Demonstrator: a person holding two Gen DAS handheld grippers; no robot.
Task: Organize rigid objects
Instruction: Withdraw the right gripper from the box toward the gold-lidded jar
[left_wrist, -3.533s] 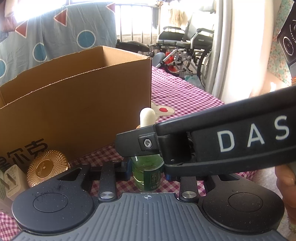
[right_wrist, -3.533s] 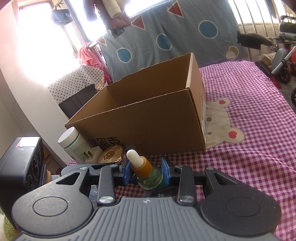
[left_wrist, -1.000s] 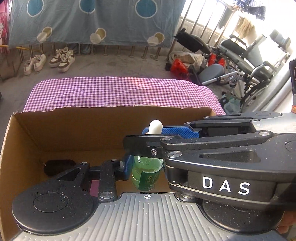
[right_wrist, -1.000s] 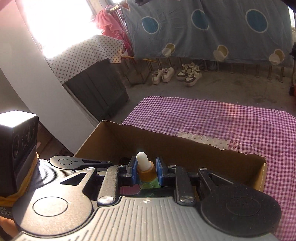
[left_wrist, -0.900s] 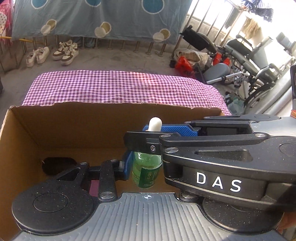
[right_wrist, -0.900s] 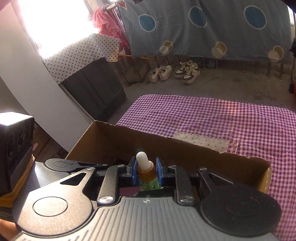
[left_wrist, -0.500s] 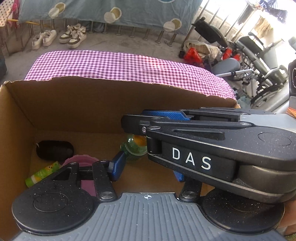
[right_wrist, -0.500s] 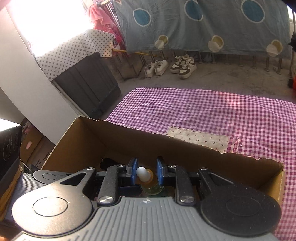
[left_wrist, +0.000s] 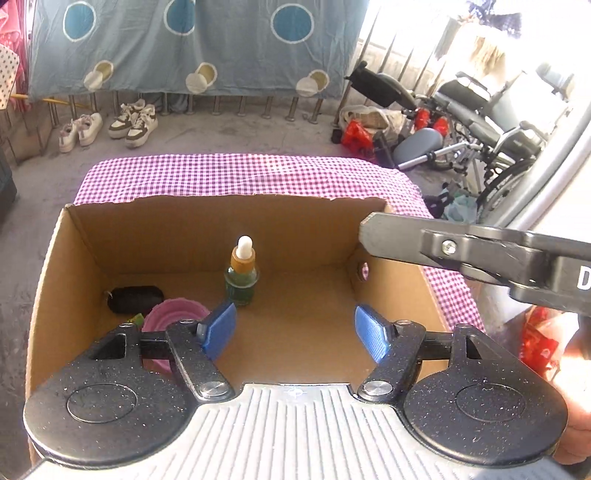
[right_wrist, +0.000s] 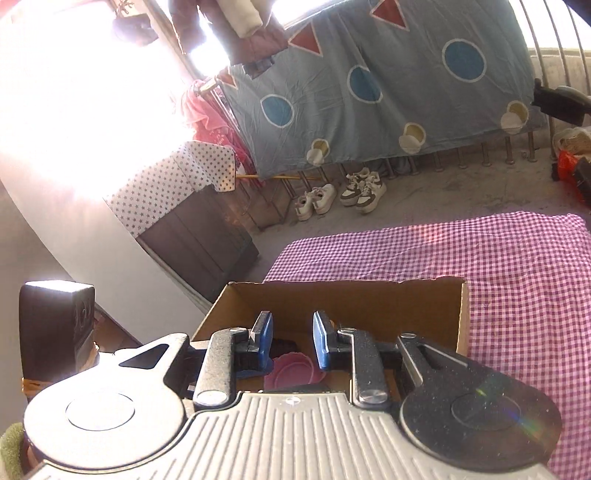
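A green dropper bottle (left_wrist: 241, 275) with an orange collar and white tip stands upright on the floor of the cardboard box (left_wrist: 177, 229). My left gripper (left_wrist: 295, 328) is open and empty, held above the box's near side. My right gripper (right_wrist: 292, 339) is open and empty above the box (right_wrist: 461, 317); one of its black fingers (left_wrist: 424, 245) crosses the left wrist view at the right. A pink bowl (left_wrist: 173, 314) and a black oval object (left_wrist: 135, 299) lie in the box's left part. The pink bowl also shows in the right wrist view (right_wrist: 295, 371).
The box sits on a table with a purple checked cloth (left_wrist: 240, 173), also seen in the right wrist view (right_wrist: 517, 266). Behind are shoes (left_wrist: 133, 122) on the concrete floor, a blue hanging sheet (left_wrist: 184, 44) and a wheelchair (left_wrist: 480, 122). A black speaker (right_wrist: 55, 325) stands at the left.
The bottle was held in my right gripper over the box, was lowered, and now stands free on the box floor. Both grippers have opened and my right gripper has pulled back to the right.
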